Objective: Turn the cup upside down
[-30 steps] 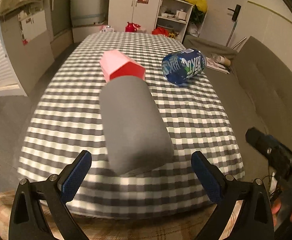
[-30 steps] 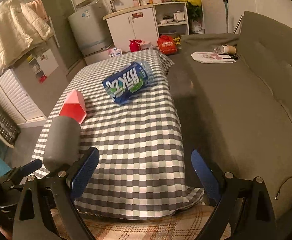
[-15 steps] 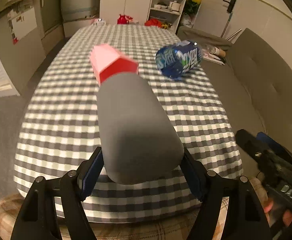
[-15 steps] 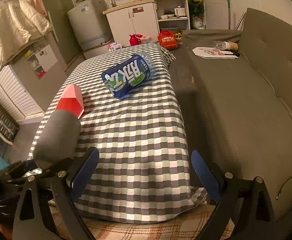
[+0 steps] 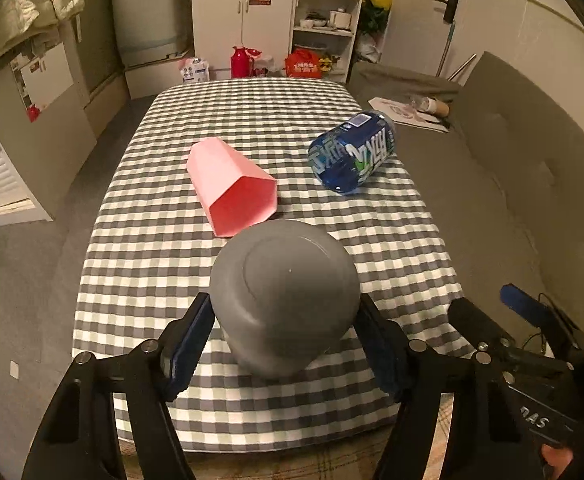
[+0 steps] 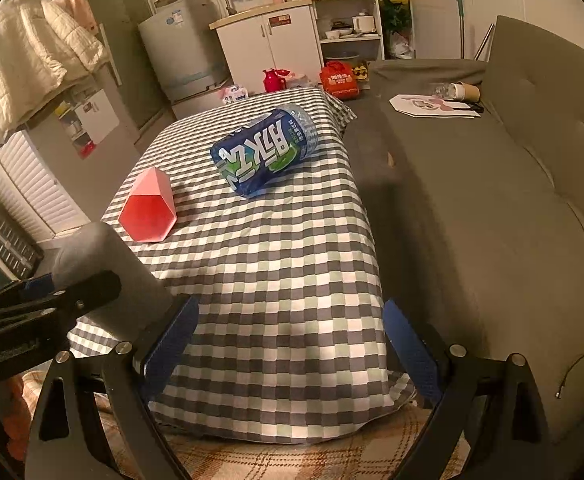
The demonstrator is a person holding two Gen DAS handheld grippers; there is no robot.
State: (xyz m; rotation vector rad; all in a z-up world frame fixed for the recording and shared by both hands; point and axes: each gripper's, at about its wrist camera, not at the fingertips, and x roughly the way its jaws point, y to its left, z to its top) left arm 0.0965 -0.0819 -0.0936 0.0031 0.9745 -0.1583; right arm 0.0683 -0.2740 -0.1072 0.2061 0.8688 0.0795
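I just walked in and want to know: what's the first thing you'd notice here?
The big grey cup fills the front of the left wrist view, gripped between the left gripper pads with its flat bottom facing the camera. Behind it on the checkered table lie a pink cup and, to the right, a blue bottle, both on their sides.
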